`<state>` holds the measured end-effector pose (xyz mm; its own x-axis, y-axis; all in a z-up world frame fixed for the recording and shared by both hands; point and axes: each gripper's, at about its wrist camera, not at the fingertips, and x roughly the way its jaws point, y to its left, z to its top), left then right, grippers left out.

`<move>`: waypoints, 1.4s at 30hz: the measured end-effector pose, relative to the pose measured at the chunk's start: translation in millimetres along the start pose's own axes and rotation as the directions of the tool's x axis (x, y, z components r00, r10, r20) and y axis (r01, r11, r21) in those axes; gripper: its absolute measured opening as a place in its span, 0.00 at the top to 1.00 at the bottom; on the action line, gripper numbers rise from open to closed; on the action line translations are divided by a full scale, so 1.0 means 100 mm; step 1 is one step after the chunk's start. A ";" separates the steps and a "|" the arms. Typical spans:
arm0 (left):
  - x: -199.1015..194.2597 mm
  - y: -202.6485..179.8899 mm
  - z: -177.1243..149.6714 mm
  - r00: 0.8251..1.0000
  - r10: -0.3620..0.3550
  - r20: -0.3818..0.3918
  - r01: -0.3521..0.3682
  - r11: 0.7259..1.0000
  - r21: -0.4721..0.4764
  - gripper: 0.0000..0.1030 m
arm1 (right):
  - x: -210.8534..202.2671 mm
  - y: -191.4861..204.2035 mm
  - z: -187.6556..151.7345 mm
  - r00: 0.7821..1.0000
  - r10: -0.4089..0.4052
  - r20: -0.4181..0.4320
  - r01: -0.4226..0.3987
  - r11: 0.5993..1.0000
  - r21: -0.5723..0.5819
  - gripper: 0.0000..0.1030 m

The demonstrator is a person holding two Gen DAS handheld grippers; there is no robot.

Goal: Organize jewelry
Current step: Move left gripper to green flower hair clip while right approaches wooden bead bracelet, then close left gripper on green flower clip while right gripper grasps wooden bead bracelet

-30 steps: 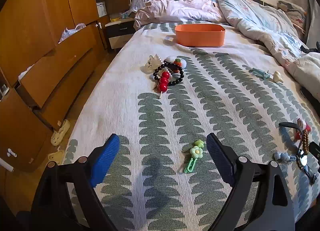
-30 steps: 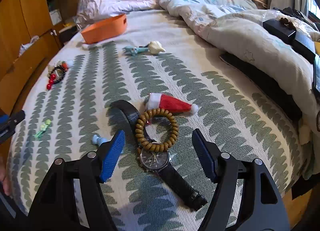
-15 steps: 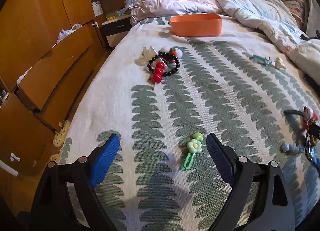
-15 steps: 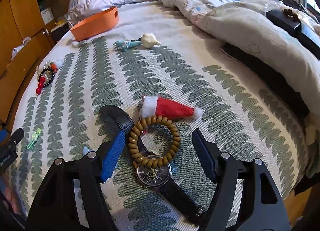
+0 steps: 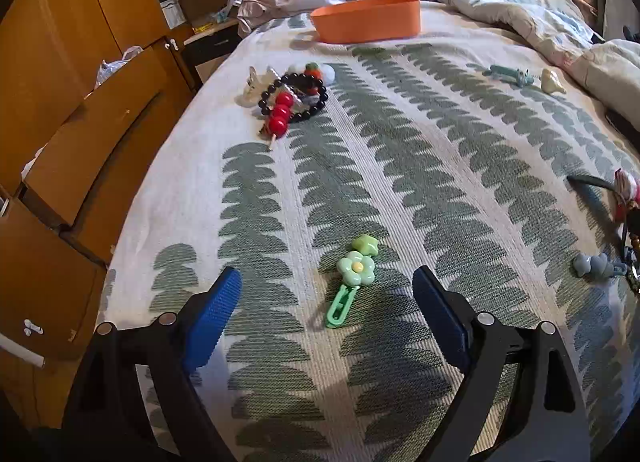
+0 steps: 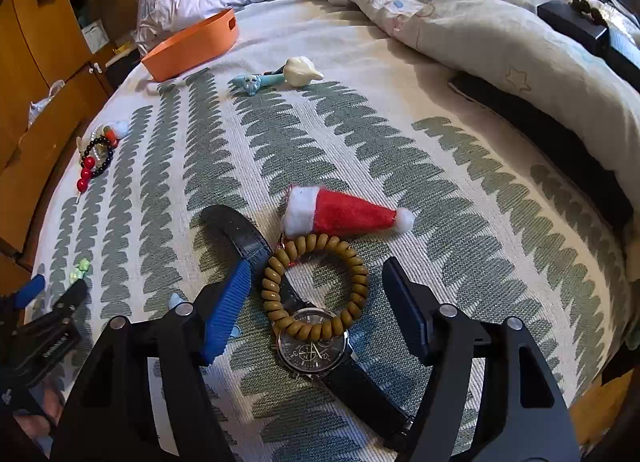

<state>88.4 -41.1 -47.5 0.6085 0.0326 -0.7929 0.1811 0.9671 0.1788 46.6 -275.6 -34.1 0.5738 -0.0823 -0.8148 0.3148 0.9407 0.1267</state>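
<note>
Hair clip (image 5: 349, 284) between parted left jaws, flower end pointing away; right jaws parted over watch (image 6: 316, 342).

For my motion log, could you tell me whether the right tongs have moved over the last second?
Yes. The right tongs have moved forward over the watch: its dial now lies nearer the camera than the tips.

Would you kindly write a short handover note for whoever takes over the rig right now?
Left tool: open, empty, above the green flower clip.
Right tool: open, empty, straddling the coil bracelet lying on the watch.
Santa hat clip, bead pile and blue clip all lie on the bedspread.
Done: nothing visibly in the orange tray.
Left: collect everything.
</note>
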 end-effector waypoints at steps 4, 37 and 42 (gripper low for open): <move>0.09 -0.02 -0.02 0.998 -0.036 -0.045 0.036 0.999 0.001 0.32 | -0.02 0.05 -0.01 0.999 0.036 -0.001 -0.036 0.999 -0.015 0.55; 0.07 -0.12 -0.02 0.993 -0.113 -0.034 0.114 0.993 0.044 0.86 | -0.12 0.16 -0.02 0.991 0.136 0.017 -0.136 0.991 -0.008 0.89; 0.06 -0.02 0.02 0.986 -0.157 -0.051 0.158 0.987 0.003 0.90 | -0.24 0.12 0.00 0.986 0.153 0.061 -0.153 0.988 0.005 0.89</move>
<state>93.1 -42.9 -51.6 0.5322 -0.1073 -0.8398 0.2772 0.9594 0.0531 36.1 -262.4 -12.9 0.6599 0.0424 -0.7502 0.2268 0.9406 0.2526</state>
